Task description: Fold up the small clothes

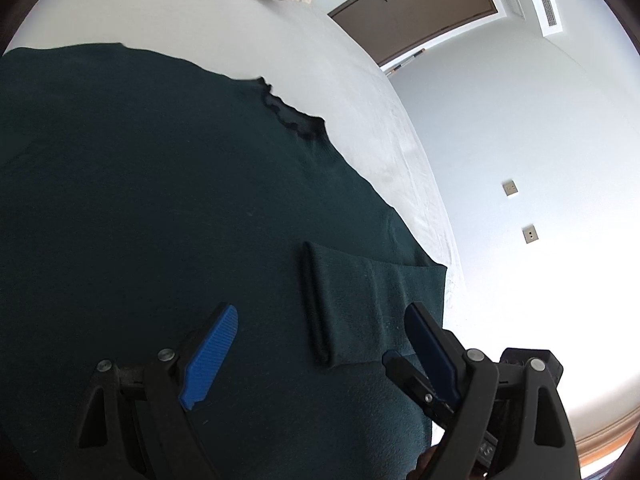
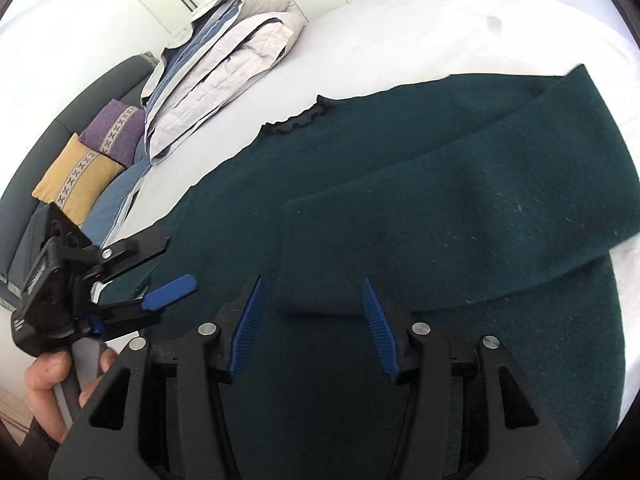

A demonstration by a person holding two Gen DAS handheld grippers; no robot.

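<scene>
The right gripper (image 2: pixel 316 320) stands with its blue-padded jaws partly apart. The cuff end of a folded-over sleeve (image 2: pixel 460 216) lies between and just beyond the tips, and the pads do not press on it. The left gripper (image 1: pixel 320 344) has its jaws spread wide, with nothing clamped. Below the gap lies the cuff of the other sleeve (image 1: pixel 352 300), folded inward across the garment's body.

Both sleeves belong to a dark green knit sweater (image 2: pixel 400 152) spread flat on a white bed sheet (image 2: pixel 400 20). Its dark ruffled collar (image 2: pixel 298 120) lies at the far edge, toward the head of the bed. In the right wrist view the nearer sleeve runs diagonally from the shoulder at upper right down to the cuff near the jaws.

In that same view the left gripper shows at the left edge of the sweater, held by a hand (image 2: pixel 44 380) gripping its grey handle.

Past the sweater, a folded quilt (image 2: pixel 224 64) in white and blue rests on the bed. A purple cushion (image 2: pixel 116 132) and a mustard cushion (image 2: pixel 76 184) lean against a dark headboard (image 2: pixel 48 136). The left wrist view shows a brown door (image 1: pixel 416 12) and pale walls with two wall sockets (image 1: pixel 510 188).
</scene>
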